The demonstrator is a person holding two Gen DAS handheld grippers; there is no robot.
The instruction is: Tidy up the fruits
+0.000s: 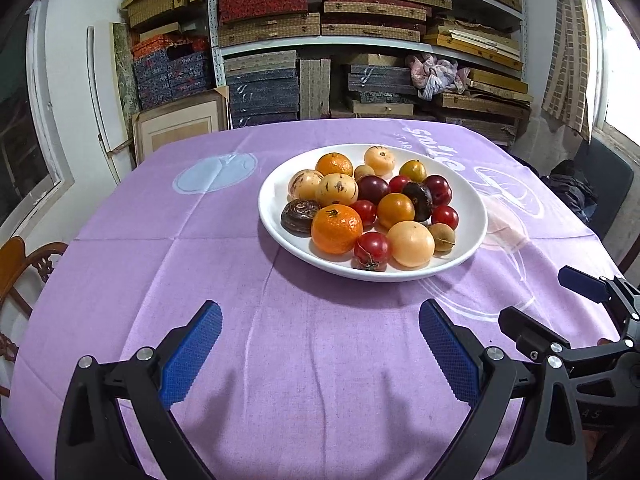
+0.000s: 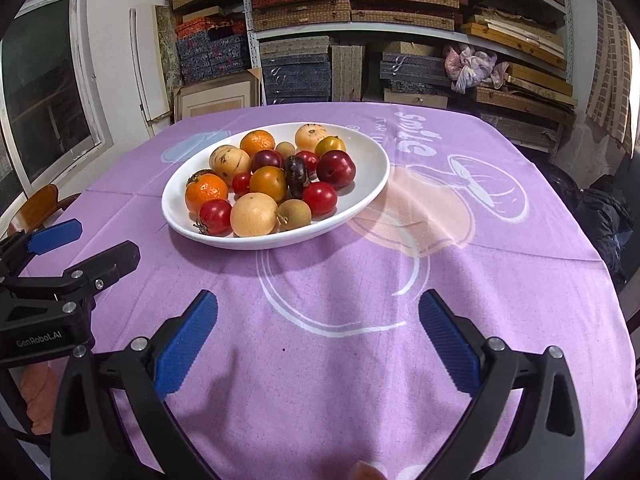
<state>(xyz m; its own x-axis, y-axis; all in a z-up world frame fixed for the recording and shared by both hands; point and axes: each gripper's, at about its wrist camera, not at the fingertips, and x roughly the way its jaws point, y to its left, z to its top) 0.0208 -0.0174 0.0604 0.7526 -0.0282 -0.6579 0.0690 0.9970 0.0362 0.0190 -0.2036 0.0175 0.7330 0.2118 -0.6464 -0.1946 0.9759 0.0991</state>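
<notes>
Two mandarins (image 1: 337, 229) and five cherry tomatoes (image 1: 372, 250) on plate (image 1: 276, 216).

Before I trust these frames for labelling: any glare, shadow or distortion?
Left wrist view: fisheye bends the purple tablecloth; window blown out. Right wrist view: round white plate of sharp fruits casts soft shadow toward camera; dark corners.
</notes>
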